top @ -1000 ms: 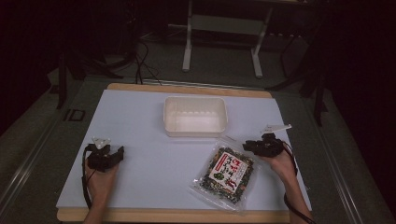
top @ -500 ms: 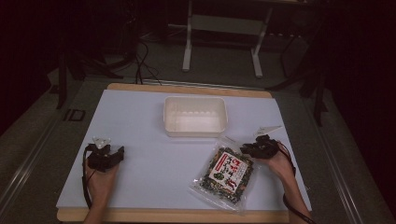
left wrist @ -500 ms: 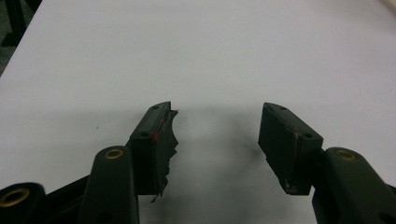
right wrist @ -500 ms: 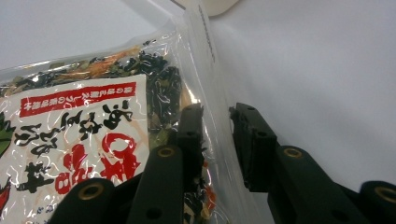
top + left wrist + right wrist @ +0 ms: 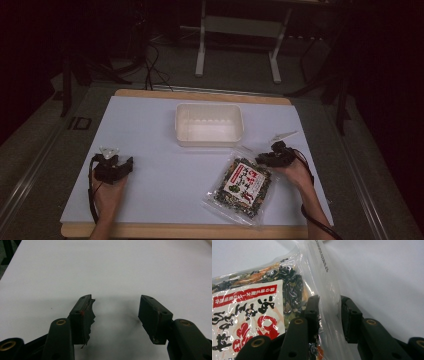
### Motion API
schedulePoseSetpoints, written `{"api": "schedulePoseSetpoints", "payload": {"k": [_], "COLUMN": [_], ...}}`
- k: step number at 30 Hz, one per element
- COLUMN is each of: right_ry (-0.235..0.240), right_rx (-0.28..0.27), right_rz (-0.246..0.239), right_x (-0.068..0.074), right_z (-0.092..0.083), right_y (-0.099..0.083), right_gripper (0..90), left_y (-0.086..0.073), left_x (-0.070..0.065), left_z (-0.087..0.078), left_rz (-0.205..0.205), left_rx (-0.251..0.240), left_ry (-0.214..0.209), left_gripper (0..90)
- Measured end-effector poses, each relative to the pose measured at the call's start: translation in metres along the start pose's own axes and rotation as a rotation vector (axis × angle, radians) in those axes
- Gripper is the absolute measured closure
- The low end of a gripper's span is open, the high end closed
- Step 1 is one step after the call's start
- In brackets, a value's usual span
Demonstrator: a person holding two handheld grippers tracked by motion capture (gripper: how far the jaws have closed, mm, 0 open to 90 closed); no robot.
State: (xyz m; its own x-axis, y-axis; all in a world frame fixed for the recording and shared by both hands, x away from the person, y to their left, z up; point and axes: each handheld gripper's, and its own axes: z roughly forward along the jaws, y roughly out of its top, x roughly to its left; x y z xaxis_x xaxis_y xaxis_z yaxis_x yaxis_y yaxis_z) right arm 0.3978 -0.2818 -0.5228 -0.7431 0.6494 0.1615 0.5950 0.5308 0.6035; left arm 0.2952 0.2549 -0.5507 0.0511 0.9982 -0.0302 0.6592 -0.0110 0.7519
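Observation:
A clear bag of dried vegetable mix [image 5: 242,187] with a red and white label lies on the white mat, front right. My right gripper [image 5: 260,160] sits at the bag's upper right corner. In the right gripper view the bag [image 5: 249,305] fills the left, and its clear sealed edge [image 5: 322,270] runs between the jaws of my right gripper [image 5: 329,307]. The jaws have just been opening; a gap shows and the pads do not press the film. My left gripper [image 5: 130,163] rests at the front left, and in its own view my left gripper [image 5: 116,307] stands open over bare mat.
A white rectangular plastic tub [image 5: 209,106] stands at the middle back of the mat [image 5: 150,130]. The wooden table edge [image 5: 190,231] runs along the front. Metal stand legs [image 5: 200,55] and cables lie on the dark floor behind the table.
My right gripper has shifted a little left onto the bag's corner. The left gripper and the tub have not moved.

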Motion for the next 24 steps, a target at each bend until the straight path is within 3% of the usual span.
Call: {"api": "schedulePoseSetpoints", "payload": {"k": [3, 4, 10, 18, 24], "right_ry": [0.001, -0.005, -0.079, -0.107, -0.102], "right_rx": [0.005, 0.011, 0.056, 0.064, 0.054], "right_rz": [-0.004, -0.006, -0.08, -0.142, -0.139], "right_x": [0.0, 0.001, 0.009, 0.018, 0.019], "right_z": [0.0, 0.001, 0.007, 0.0, -0.002], "right_y": [0.0, 0.001, 0.003, 0.007, 0.007], "right_gripper": [74.3, 80.6, 87.9, 89.2, 89.2], "left_y": [0.0, 0.0, 0.0, 0.0, 0.0], "left_x": [0.0, 0.0, 0.0, 0.0, 0.0], "left_z": [0.0, 0.0, 0.0, 0.0, 0.0], "left_rz": [0.004, 0.006, 0.004, 0.006, 0.001], "left_rx": [0.003, 0.006, 0.004, 0.007, 0.003], "left_ry": [0.002, 0.003, 0.003, 0.005, 0.004], "left_gripper": [45.0, 45.0, 45.0, 45.1, 45.1]}}
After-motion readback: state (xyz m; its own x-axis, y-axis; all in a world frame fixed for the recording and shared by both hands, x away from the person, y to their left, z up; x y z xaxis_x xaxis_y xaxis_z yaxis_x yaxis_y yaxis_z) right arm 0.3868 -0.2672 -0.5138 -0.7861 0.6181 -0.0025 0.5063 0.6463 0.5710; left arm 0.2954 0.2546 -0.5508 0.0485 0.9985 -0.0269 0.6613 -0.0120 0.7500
